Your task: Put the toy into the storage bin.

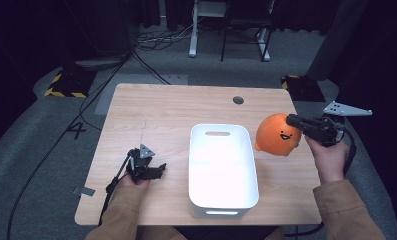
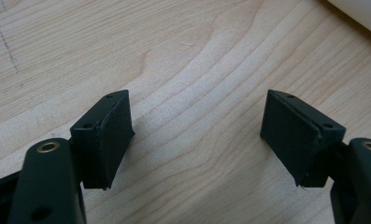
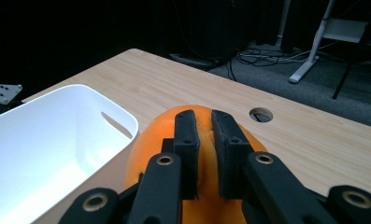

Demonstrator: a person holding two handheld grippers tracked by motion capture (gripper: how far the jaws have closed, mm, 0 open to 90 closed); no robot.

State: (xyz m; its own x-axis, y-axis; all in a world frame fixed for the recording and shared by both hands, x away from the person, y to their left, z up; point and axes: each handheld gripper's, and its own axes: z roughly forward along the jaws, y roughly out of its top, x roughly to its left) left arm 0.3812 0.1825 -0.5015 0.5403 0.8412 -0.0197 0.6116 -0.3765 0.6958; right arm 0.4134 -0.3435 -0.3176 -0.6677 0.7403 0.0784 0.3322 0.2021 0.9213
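An orange round plush toy point(image 1: 278, 134) with a small smiling face hangs just right of the white bin point(image 1: 222, 200), above the wooden table point(image 1: 156, 110). My right gripper point(image 1: 292, 120) is shut on the top of the orange plush toy point(image 3: 146, 154), pinching a fold of it between the two jaws point(image 3: 204, 140). Left of the bin point(image 3: 15, 135), my left gripper point(image 1: 158, 171) rests low over the table with its jaws wide apart and nothing between them point(image 2: 197, 135). The bin is empty.
A round cable hole point(image 1: 238, 100) sits near the table's far edge. Cables, a yellow-black striped base point(image 1: 66, 85) and white desk legs point(image 1: 193, 30) lie on the grey floor beyond. A corner of the white bin point(image 2: 360, 14) shows close to my left gripper.
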